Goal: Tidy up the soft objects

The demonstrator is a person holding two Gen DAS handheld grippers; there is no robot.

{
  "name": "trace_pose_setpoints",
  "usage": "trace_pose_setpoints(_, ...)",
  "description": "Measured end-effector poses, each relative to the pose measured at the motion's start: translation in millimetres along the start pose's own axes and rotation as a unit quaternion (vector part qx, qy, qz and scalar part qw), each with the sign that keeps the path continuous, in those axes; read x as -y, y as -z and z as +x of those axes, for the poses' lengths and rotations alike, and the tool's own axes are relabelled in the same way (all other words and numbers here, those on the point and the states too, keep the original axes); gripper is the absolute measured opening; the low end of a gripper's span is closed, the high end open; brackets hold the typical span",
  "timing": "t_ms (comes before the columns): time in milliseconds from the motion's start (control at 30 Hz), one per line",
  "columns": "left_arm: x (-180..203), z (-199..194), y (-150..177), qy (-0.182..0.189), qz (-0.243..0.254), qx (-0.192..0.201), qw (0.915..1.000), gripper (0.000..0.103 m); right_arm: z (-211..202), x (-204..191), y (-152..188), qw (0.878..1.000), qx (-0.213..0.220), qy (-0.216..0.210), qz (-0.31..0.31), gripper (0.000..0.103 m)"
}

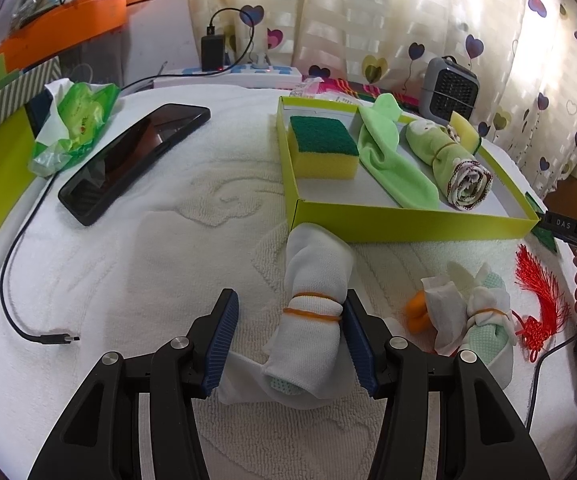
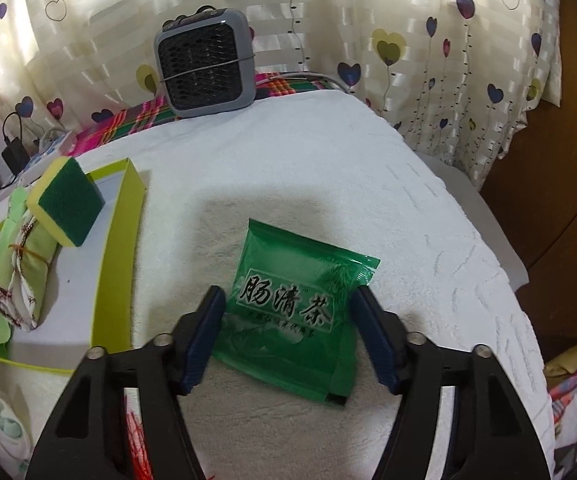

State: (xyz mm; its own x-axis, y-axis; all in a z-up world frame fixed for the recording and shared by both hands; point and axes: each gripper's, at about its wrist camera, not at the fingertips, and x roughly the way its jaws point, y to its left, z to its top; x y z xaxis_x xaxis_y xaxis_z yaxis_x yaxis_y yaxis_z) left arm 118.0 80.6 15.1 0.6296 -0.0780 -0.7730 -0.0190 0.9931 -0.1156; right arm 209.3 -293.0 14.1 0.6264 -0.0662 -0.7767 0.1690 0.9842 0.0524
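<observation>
a white terry towel with a raised swirl pattern (image 1: 136, 248) is seen beneath a lime-green cardboard tray with a white floor (image 1: 408, 222). a yellow sponge topped with dark green (image 1: 324, 146), a light green cloth (image 1: 392, 164) and a green rolled towel edged in brown and white (image 1: 452, 164) are coloured as named. a white rolled sock (image 1: 312, 312) is banded in orange. a translucent green packet (image 2: 300, 304) is printed with black characters. cream curtains (image 2: 428, 40) are patterned with purple and yellow hearts. blue ribbed pads (image 1: 222, 340) are set on black fingers.

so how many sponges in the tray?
2. One sponge lies at the tray's far-left corner; the second sponge leans tilted at the far-right corner, behind the rolled cloth. More could be hidden.
</observation>
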Motion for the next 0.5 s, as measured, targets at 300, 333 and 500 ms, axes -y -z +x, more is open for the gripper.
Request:
trace_pose_setpoints(300, 0.0, -1.2, -0.3, 0.007, -0.006, 0.002, 1.0000, 0.037, -3.8, 4.6, 1.5, 1.000, 0.008, 0.007, 0.000, 0.048)
trace_pose_setpoints(333, -0.2, -1.0, -0.5, 0.015, -0.008, 0.001, 0.9999, 0.029, -4.1, 5.0, 1.5, 1.000, 0.008, 0.006, 0.000, 0.047)
trace_pose_setpoints(500, 2.9, -1.4, 0.8, 0.017, -0.003, 0.002, 0.9999, 0.027, -6.4, 6.0, 3.3, 1.000, 0.011, 0.002, 0.001, 0.047)
